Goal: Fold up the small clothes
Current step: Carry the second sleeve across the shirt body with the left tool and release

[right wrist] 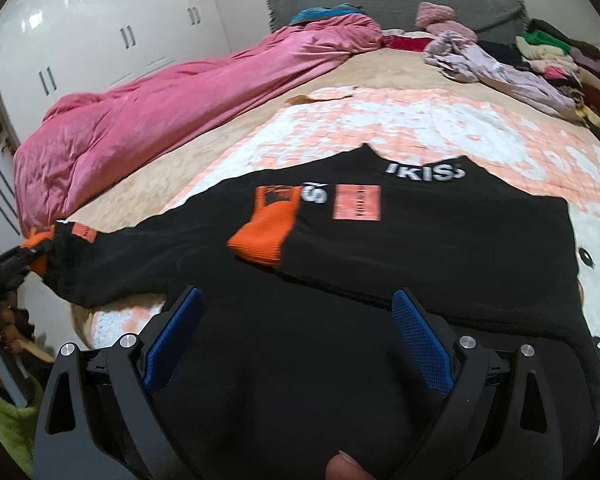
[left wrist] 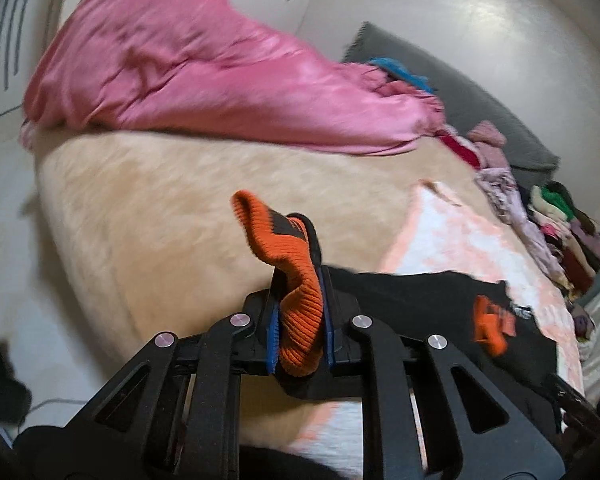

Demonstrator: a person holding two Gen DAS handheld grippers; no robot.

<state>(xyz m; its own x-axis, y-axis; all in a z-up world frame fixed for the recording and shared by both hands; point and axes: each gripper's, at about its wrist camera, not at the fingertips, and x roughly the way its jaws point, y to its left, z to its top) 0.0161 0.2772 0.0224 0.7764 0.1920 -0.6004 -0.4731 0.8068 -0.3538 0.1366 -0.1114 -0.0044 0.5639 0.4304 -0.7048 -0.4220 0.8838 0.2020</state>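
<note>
Black sweatshirt (right wrist: 400, 248) with orange ribbed cuffs lies spread on the bed (right wrist: 204, 136), its body flat on a peach-and-white patterned blanket (right wrist: 420, 124) and white lettering showing near the collar. One sleeve is folded across the chest, so its orange cuff (right wrist: 264, 236) rests beside a peach patch. The other sleeve stretches out past the blanket's edge toward the left gripper. A rumpled pink duvet (right wrist: 160, 108) is heaped along the far side of the bed, and a grey cushion (right wrist: 384, 4) stands at its head. Loose clothes, lilac, green and dark red, are piled (right wrist: 540, 60) along the opposite edge. White wardrobe doors (right wrist: 100, 28) fill the wall behind. The right gripper (right wrist: 298, 334) hovers low over the sweatshirt's hem, its blue-padded jaws spread wide with nothing clamped between them. The left gripper (left wrist: 300, 280) has its jaws pinched tight on the outstretched sleeve's orange cuff (left wrist: 296, 280), which bulges up between the pads and is lifted off the bed. A fingertip (right wrist: 342, 468) shows at the bottom edge of the right wrist view.
</note>
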